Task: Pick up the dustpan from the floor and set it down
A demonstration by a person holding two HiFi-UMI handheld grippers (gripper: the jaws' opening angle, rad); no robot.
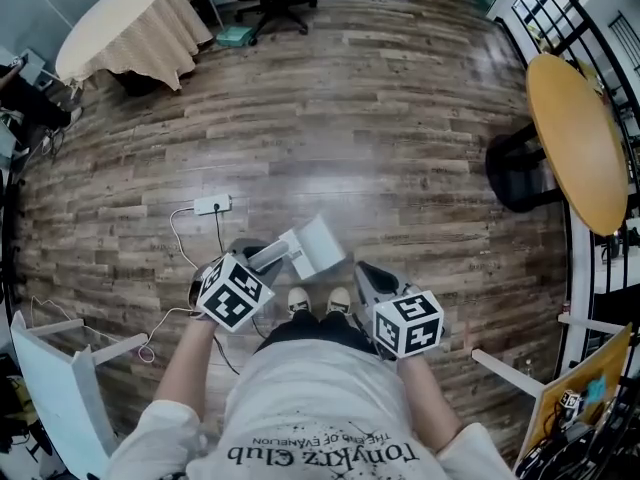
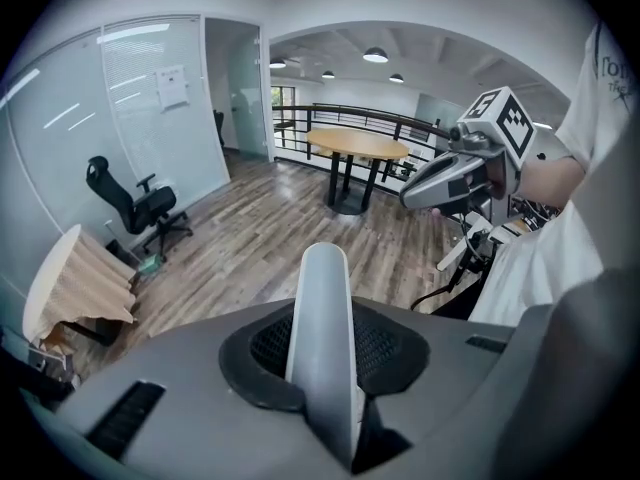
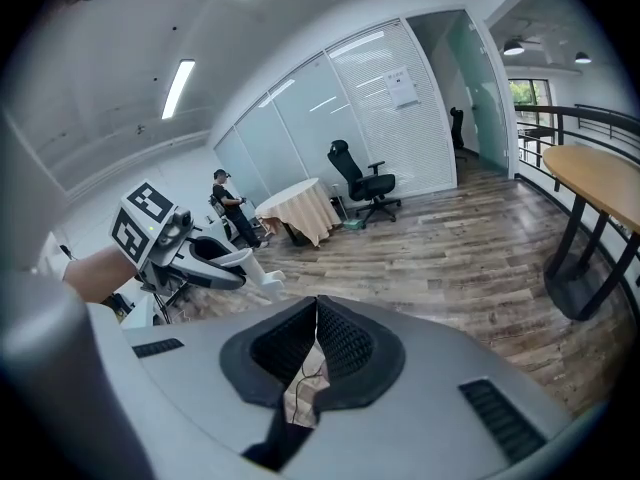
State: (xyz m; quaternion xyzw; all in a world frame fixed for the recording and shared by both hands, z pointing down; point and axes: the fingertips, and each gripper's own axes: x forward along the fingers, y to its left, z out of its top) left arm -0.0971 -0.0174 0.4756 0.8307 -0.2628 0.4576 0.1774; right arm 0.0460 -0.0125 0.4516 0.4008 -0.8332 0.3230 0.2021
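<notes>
dustpan [image 1: 318,243] handle [image 2: 320,338] partly hidden | left gripper [image 1: 258,259] jaws grip it | right gripper [image 1: 366,276] jaws closed

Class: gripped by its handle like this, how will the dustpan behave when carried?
Probably stiff: its handle stands straight in the left claw. Likely light, since one claw carries the dustpan alone. It may swing, since most of it hangs beyond the grip.

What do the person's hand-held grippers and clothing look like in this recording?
Both the left hand-held gripper and right hand-held gripper have smooth grey shells, black textured pads and a white cube with black square markers. The person wears a white short-sleeved T-shirt.
</notes>
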